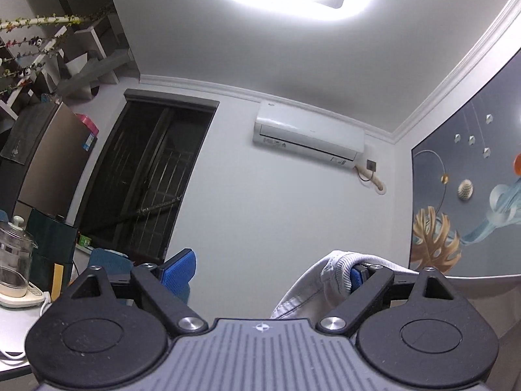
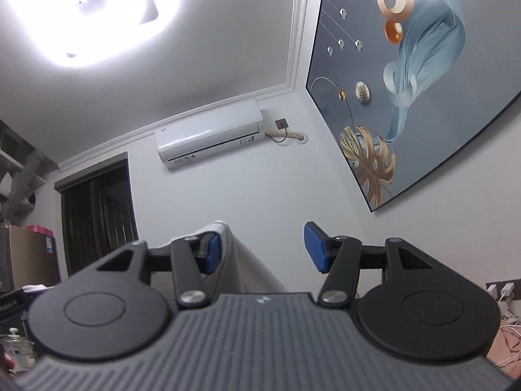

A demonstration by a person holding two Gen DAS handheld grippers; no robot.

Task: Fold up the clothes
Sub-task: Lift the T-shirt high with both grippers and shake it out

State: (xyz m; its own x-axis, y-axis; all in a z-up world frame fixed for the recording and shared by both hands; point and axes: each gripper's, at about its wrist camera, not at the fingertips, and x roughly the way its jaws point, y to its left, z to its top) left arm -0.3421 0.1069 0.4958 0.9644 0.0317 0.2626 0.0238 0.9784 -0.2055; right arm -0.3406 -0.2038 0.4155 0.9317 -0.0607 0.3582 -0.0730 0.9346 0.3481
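Observation:
Both views tilt up toward the wall and ceiling. In the left wrist view, my left gripper [image 1: 267,272] stands wide open. A light grey garment [image 1: 306,290] with a ribbed hem is draped over its right blue pad [image 1: 356,277], and the left pad is bare. In the right wrist view, my right gripper [image 2: 263,251] is also open, with a clear gap between the pads. The same grey garment [image 2: 241,267] hangs over its left finger [image 2: 211,255] and drops below the view. Neither pair of pads presses on the cloth.
An air conditioner [image 1: 309,137] hangs on the white wall beside a dark door [image 1: 146,176]. A large painting [image 2: 407,91] covers the right wall. A glass kettle [image 1: 13,260] stands on a table at the left, and a pink cloth [image 2: 508,342] lies low right.

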